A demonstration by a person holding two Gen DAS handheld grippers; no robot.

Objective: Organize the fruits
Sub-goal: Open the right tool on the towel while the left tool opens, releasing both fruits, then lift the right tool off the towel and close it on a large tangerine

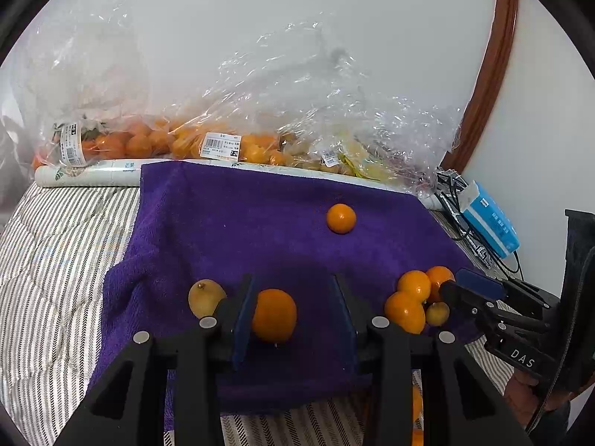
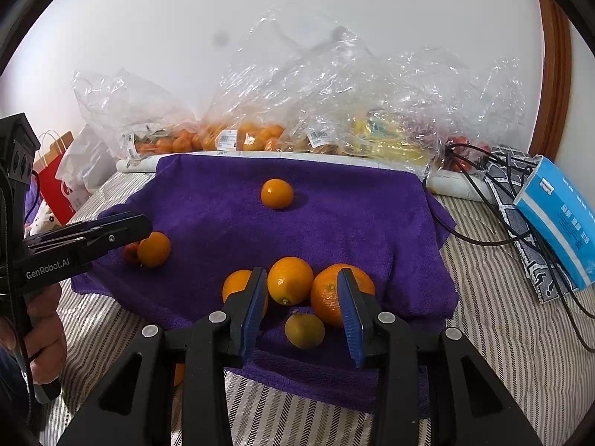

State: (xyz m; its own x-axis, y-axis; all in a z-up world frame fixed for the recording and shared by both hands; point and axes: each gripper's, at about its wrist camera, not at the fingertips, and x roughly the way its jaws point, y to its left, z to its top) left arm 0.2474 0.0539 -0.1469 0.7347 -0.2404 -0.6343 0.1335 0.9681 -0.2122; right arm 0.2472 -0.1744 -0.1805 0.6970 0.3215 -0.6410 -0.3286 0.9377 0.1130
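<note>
We look from two fisheye cameras, each riding just behind its own claw and aimed forward and slanting down along the fingers. The left view sits close over the near left part of the purple terry towel (image 1: 238, 223) spread on the striped bed cover (image 1: 55, 260), facing the white wall (image 1: 260, 18). In it the right claw (image 1: 452, 284) enters from the right edge. The right view stands beside it, nearer the right side of the same towel, and the left claw (image 2: 143, 228) reaches in from its left edge. Both views share the towel, the lone round orange fruit (image 1: 341, 218) farther back, and the crinkled clear plastic bags (image 2: 334, 104) along the wall.
</note>
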